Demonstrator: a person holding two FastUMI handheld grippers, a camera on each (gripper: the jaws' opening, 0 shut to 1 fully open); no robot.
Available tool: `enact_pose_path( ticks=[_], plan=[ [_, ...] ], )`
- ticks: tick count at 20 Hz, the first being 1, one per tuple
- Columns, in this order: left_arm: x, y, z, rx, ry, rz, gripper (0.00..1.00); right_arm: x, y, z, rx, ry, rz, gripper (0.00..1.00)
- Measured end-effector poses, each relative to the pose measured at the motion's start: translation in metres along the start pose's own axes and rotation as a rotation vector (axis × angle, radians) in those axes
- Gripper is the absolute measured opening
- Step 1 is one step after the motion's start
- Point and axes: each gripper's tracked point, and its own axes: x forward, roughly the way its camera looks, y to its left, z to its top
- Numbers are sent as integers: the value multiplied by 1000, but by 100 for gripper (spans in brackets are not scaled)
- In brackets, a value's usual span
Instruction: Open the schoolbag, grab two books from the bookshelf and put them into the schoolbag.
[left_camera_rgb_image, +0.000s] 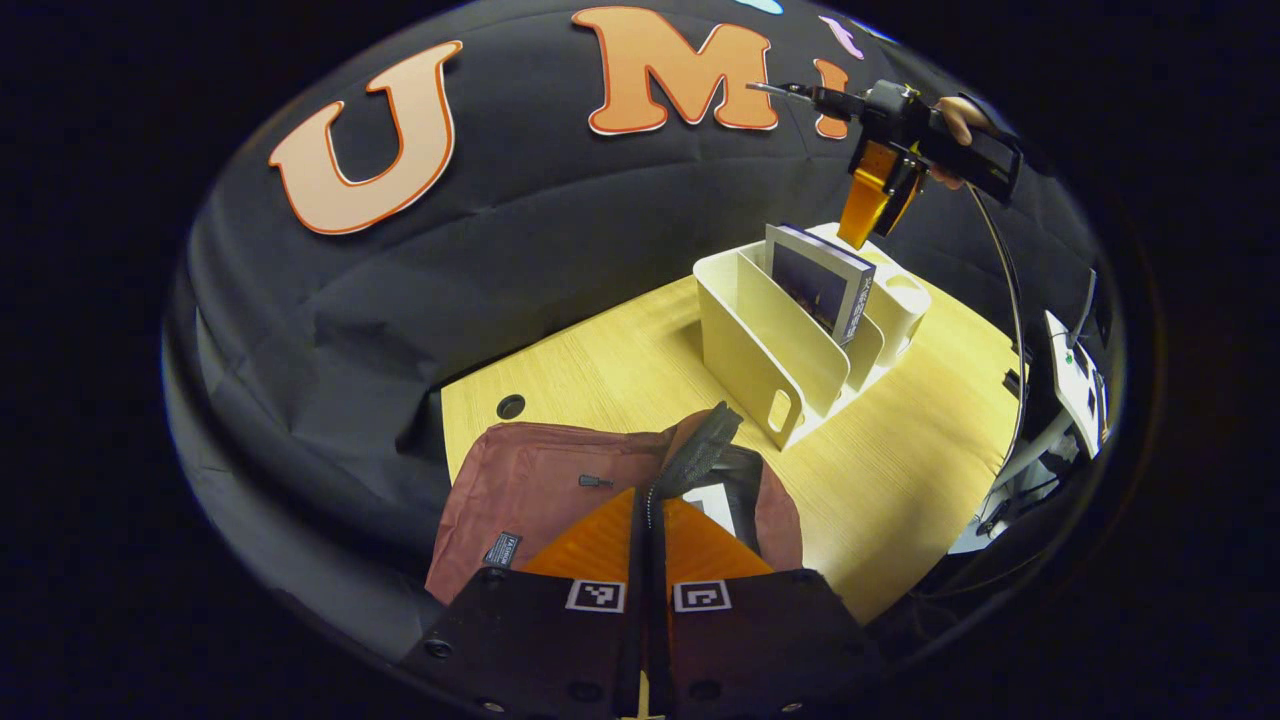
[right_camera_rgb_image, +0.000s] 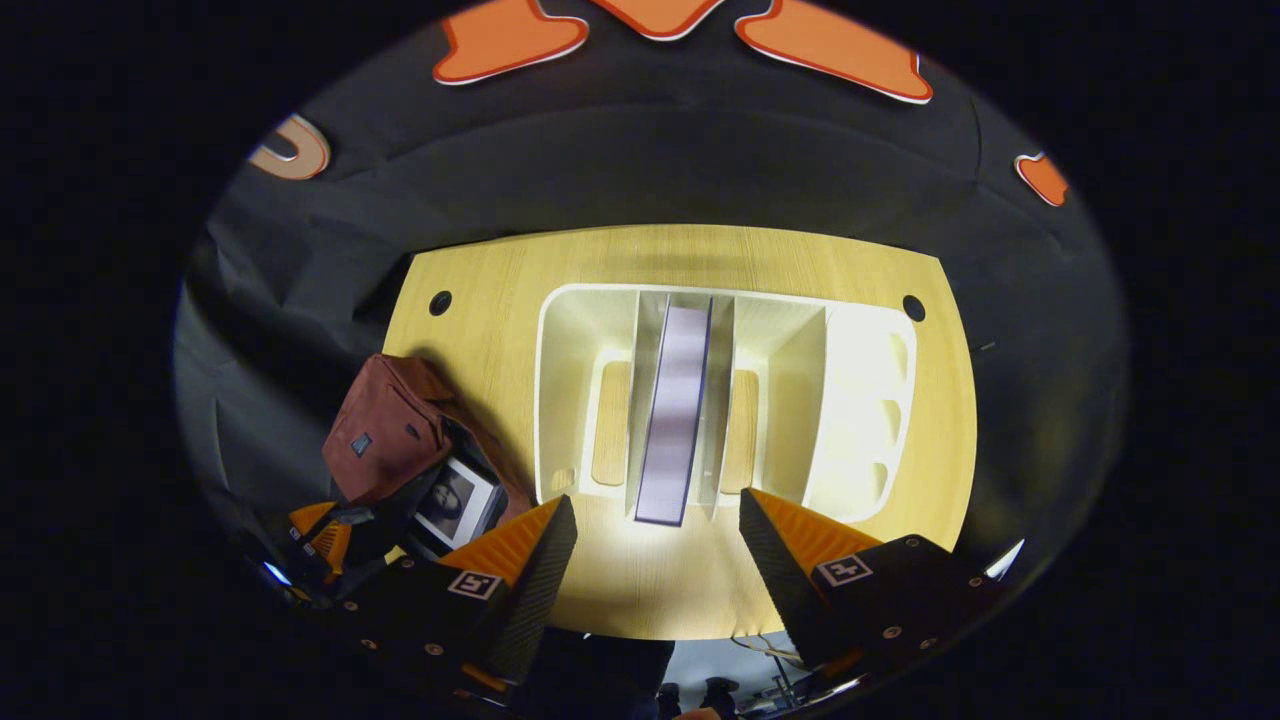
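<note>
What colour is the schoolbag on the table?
The schoolbag is a dark reddish maroon, seen best in the left gripper view.

Maroon schoolbag (right_camera_rgb_image: 385, 430) open, book (right_camera_rgb_image: 455, 503) inside; second book (right_camera_rgb_image: 676, 415) upright in bookshelf (right_camera_rgb_image: 570, 330)

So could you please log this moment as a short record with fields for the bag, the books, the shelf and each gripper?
schoolbag: open, lying on the wooden table, left of the bookshelf
book in bag: one, partly showing
bookshelf: white, with dividers
book on shelf: one, upright between dividers
left gripper: shut on the bag's zipper edge
right gripper: open, above the shelved book
</note>
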Motion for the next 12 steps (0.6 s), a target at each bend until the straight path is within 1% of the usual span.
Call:
enact_pose_path(
  ticks=[7, 12],
  plan=[
    [4, 1, -2, -7, 14, 1, 4, 45, -6, 25, 26, 39, -33, 98],
    [5, 0, -4, -21, 11, -10, 4, 66, -9, 30, 47, 70, -58, 98]
  ],
)
